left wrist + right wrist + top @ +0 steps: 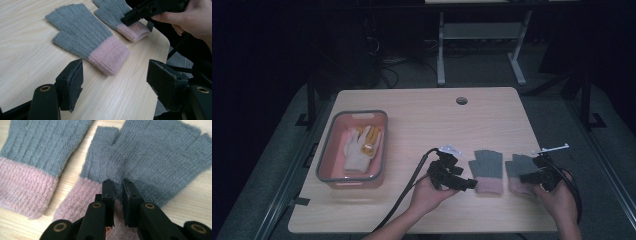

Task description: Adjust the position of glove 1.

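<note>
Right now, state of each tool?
Left tool: open, holding nothing, aimed at the near glove.
Right tool: shut on the far glove, pinching its knit near the pink cuff.

Both forearms entered from the bottom edge of the high view. The left hand (428, 192), at lower centre, held the left gripper (451, 176) pointing toward the right of the frame, its jaws standing wide apart. At lower right, the right hand (557, 197) held the right gripper (527, 177) pointing left, jaws drawn nearly together.
</note>
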A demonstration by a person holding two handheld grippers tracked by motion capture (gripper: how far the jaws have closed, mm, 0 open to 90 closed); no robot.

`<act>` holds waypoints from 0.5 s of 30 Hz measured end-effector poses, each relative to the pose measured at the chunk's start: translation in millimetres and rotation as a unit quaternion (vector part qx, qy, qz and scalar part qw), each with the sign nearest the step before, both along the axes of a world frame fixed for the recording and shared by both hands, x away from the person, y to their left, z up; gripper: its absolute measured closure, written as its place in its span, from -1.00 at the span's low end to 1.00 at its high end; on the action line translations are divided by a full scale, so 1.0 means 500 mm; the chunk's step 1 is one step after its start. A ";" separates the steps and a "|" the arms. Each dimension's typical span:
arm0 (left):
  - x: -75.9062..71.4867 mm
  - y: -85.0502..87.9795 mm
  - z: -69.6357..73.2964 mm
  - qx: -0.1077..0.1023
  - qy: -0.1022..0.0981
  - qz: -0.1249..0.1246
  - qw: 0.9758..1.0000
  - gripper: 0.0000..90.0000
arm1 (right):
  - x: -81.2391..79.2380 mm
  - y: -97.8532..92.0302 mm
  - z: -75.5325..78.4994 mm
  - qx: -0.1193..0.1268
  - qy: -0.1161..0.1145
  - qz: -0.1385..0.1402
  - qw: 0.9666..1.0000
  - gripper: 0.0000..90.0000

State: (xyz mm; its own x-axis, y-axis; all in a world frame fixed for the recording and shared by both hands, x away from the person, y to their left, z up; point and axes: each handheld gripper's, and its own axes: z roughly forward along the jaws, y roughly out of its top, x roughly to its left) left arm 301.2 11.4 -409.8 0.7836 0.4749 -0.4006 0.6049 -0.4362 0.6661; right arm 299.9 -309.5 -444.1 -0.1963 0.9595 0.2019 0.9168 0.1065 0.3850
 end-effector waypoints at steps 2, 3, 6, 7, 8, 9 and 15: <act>0.001 -0.001 -0.001 0.002 0.001 -0.001 1.000 -0.34 | -0.001 0.000 0.000 -0.002 -0.006 0.002 1.000 0.82; 0.001 -0.003 -0.003 0.002 0.002 -0.001 1.000 -0.34 | -0.002 -0.001 0.000 0.000 -0.009 0.003 1.000 0.83; 0.002 -0.005 -0.004 0.004 0.002 -0.004 1.000 -0.34 | -0.003 -0.002 0.002 0.013 -0.013 -0.002 1.000 0.84; 0.002 -0.006 -0.005 0.004 0.003 -0.004 1.000 -0.34 | -0.003 -0.001 0.004 0.013 -0.012 -0.003 1.000 0.84; 0.003 -0.006 -0.006 0.002 0.005 -0.004 1.000 -0.34 | -0.003 -0.002 0.005 0.012 -0.015 0.000 1.000 0.84; 0.003 -0.006 -0.006 0.000 0.007 -0.003 1.000 -0.33 | -0.004 -0.001 0.007 0.012 -0.016 0.000 1.000 0.84; 0.000 -0.009 -0.007 0.000 0.003 -0.003 1.000 -0.34 | -0.015 0.003 0.024 0.015 -0.032 0.002 0.999 0.84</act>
State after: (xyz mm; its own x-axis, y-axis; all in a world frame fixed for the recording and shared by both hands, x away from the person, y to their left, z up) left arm 301.4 7.0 -413.5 0.7841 0.4697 -0.4058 0.6063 -0.4398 0.6626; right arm 292.3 -308.2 -432.1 -0.2139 0.9522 0.2180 0.8901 0.0980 0.4451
